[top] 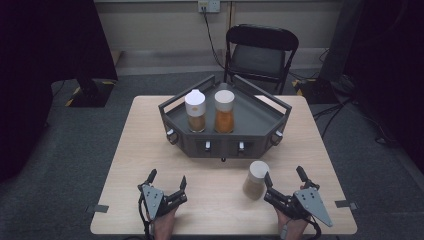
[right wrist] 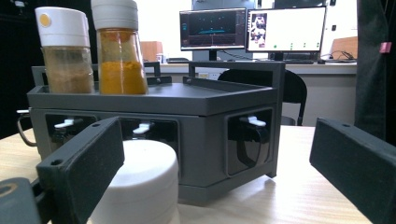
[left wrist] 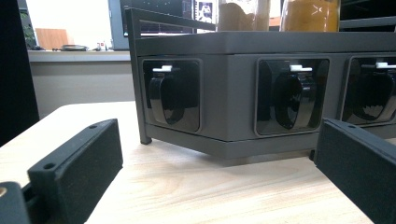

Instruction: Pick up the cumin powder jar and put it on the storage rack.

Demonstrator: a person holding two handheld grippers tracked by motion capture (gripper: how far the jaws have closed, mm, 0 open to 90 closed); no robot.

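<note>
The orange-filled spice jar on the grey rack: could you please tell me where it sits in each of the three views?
High view: the orange-filled jar stands upper centre on the grey rack, right of the brown-filled jar.
Left gripper view: its orange body is cut by the top edge, right of centre.
Right gripper view: upper left, right of the brown-filled jar.
Shared landmark: the grey rack.

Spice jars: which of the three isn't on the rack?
The jar with brownish contents, standing on the table just ahead of the right gripper. The other two, tan-filled and orange-filled, stand on the grey rack.
</note>
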